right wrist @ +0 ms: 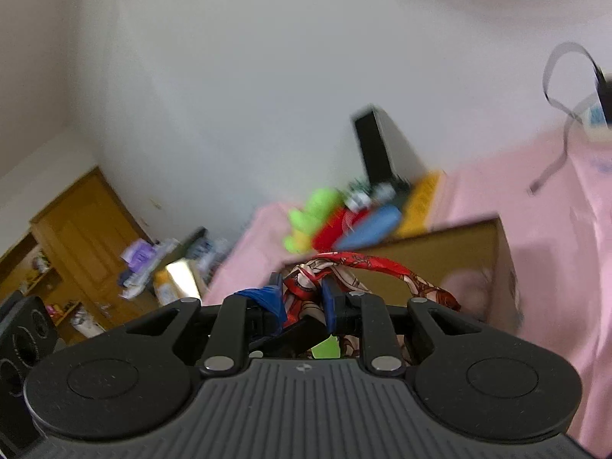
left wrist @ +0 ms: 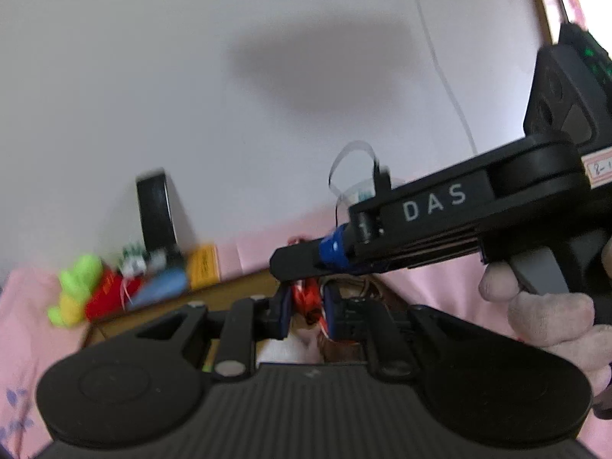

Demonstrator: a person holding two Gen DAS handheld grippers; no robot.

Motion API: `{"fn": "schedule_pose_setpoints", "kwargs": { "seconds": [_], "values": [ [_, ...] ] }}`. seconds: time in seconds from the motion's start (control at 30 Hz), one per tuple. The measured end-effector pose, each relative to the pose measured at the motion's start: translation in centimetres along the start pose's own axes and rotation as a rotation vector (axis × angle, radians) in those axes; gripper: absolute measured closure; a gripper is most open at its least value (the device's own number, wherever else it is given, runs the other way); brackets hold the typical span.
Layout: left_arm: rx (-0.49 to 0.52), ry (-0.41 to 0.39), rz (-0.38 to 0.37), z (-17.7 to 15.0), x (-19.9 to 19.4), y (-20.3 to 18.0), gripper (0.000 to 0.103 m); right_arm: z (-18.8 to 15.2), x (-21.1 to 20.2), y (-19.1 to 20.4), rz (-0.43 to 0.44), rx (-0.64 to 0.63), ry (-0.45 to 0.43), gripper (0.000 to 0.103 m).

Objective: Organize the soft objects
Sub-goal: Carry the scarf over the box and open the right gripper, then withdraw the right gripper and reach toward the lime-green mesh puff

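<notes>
A red and cream patterned scarf [right wrist: 397, 273] is bunched between both grippers. My right gripper [right wrist: 302, 298] is shut on it, and a length trails off to the right over an open cardboard box [right wrist: 440, 252]. In the left wrist view my left gripper [left wrist: 308, 306] is shut on the scarf [left wrist: 306, 298] too. The right gripper [left wrist: 290, 264] crosses in from the right just above it, held by a gloved hand [left wrist: 543, 310]. Beyond the box lies a heap of soft toys: green [right wrist: 313, 206], red [right wrist: 336, 229] and blue [right wrist: 376, 227].
Pink bedding [right wrist: 554, 267] surrounds the box. A black upright object [right wrist: 373, 145] and a yellow packet [right wrist: 420, 195] stand against the white wall behind the toys. A wooden door [right wrist: 76, 229] and a cluttered shelf [right wrist: 153, 267] are at the far left.
</notes>
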State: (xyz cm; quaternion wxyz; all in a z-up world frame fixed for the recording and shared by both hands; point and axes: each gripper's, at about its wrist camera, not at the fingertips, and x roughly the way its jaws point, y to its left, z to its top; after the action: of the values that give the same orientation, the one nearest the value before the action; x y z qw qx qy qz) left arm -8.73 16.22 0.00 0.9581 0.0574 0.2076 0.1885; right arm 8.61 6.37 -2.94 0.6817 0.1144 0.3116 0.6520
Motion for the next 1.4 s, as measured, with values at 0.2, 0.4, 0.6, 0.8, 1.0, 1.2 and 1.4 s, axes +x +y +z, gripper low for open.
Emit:
{"fn": "schedule_pose_setpoints", "kwargs": {
  "seconds": [0.2, 0.4, 0.6, 0.8, 1.0, 1.2, 1.4],
  "values": [
    [-0.037, 0.112, -0.016, -1.6, 2.9, 0.5, 0.075, -1.5, 1.2, -0.7, -0.080, -0.021, 0.082, 0.099],
    [-0.106, 0.193, -0.026, -3.2, 3.6, 0.7, 0.047, -1.9, 1.1, -1.2, -0.117, 0.014, 0.125, 0.098],
    [-0.125, 0.183, 0.011, -3.0, 2.8, 1.3, 0.042, -2.3, -0.2, -1.0, -0.109, 0.038, 0.108, 0.093],
    [-0.157, 0.161, 0.054, -2.9, -0.2, 0.9, 0.042, -3.0, -2.9, 0.1, -0.100, 0.056, 0.064, 0.093],
    [-0.180, 0.112, 0.115, -2.6, -4.1, -1.2, 0.041, -4.8, -6.6, 2.6, -0.126, 0.029, 0.011, 0.093],
    [-0.165, 0.089, 0.141, -3.3, -7.1, -4.7, 0.038, -7.0, -9.5, 4.1, -0.203, 0.031, -0.016, 0.093],
    [-0.139, 0.099, 0.158, -4.3, -8.9, -7.9, 0.035, -9.0, -12.2, 4.7, -0.270, 0.037, -0.029, 0.093]
  ]
}}
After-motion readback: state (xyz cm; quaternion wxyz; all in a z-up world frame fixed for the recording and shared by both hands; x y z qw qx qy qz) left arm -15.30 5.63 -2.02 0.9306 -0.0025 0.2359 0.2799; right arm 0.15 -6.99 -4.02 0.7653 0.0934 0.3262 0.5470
